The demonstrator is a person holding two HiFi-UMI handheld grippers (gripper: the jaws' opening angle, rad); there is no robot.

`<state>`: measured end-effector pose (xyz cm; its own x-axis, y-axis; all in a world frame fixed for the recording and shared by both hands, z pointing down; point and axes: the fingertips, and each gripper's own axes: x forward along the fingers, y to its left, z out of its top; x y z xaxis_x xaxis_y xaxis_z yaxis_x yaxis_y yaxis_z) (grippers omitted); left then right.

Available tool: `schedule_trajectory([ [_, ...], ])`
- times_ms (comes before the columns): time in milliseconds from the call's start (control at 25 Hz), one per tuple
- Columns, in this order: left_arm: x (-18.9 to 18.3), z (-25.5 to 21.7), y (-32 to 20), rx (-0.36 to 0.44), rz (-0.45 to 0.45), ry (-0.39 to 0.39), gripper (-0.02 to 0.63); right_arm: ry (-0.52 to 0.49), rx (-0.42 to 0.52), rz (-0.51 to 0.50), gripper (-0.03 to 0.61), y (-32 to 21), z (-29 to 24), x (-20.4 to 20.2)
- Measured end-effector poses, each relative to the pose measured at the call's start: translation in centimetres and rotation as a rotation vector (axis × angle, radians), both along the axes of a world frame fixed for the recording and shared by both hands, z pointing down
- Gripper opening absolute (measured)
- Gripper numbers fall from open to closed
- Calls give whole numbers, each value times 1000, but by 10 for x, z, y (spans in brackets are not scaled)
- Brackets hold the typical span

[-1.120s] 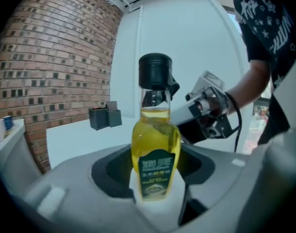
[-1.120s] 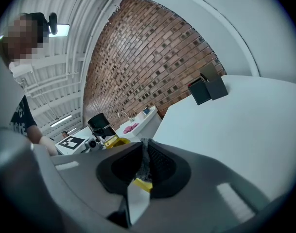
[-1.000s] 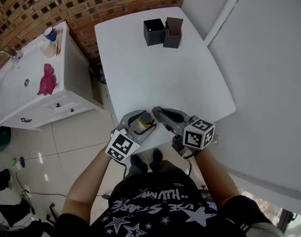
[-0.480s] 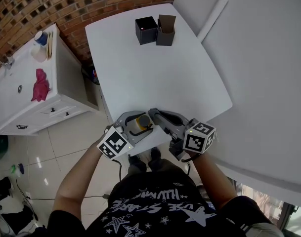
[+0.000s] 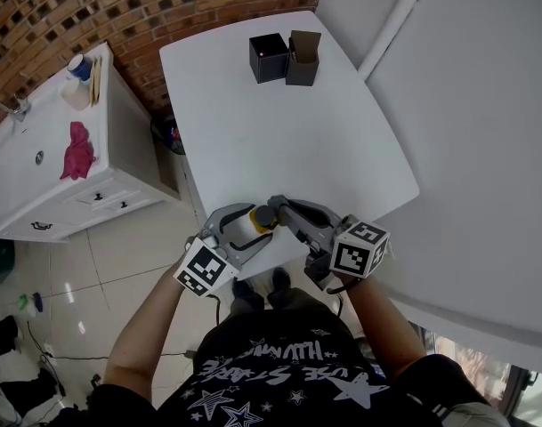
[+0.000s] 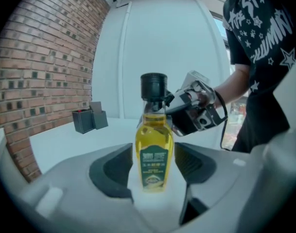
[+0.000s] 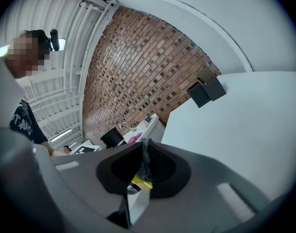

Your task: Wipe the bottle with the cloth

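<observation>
A small bottle (image 6: pixel 154 152) of yellow oil with a black cap stands upright on the white table (image 5: pixel 279 132), near its front edge (image 5: pixel 263 218). My left gripper (image 6: pixel 154 169) has the bottle between its pads. A gap shows on each side, and its jaws have just been opening. My right gripper (image 5: pixel 279 210) reaches in from the right, its tip at the bottle's neck and cap (image 6: pixel 173 101). It is shut on a thin grey strip of cloth (image 7: pixel 144 161). The bottle's yellow (image 7: pixel 139 181) shows below the right jaws.
Two black boxes (image 5: pixel 269 57) (image 5: pixel 303 59) stand at the table's far end. A white sink cabinet (image 5: pixel 119 185) at the left carries a pink cloth (image 5: pixel 77 148). A white wall panel runs along the right. A brick wall lies behind.
The left jaws have spread a little off the bottle. The right gripper's tip now sits against the bottle's cap. Both hands have hardly moved.
</observation>
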<state>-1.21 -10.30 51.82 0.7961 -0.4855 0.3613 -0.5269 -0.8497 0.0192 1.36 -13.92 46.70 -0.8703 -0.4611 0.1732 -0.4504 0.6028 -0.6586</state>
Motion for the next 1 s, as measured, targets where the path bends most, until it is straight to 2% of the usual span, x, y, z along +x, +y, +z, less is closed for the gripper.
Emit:
schedule_trajectory([
  [520,-58,-5,27,-73,-391,141,268,12,-48,-3,37,-3,30,-2],
  [800,-84,7,30,-85,-504,119,264,47,-107,-10,37,-10,59,-7],
  [1000,-97,5,30,-68,-579,124,194,85,-146,-8,37,-9,79,-10],
])
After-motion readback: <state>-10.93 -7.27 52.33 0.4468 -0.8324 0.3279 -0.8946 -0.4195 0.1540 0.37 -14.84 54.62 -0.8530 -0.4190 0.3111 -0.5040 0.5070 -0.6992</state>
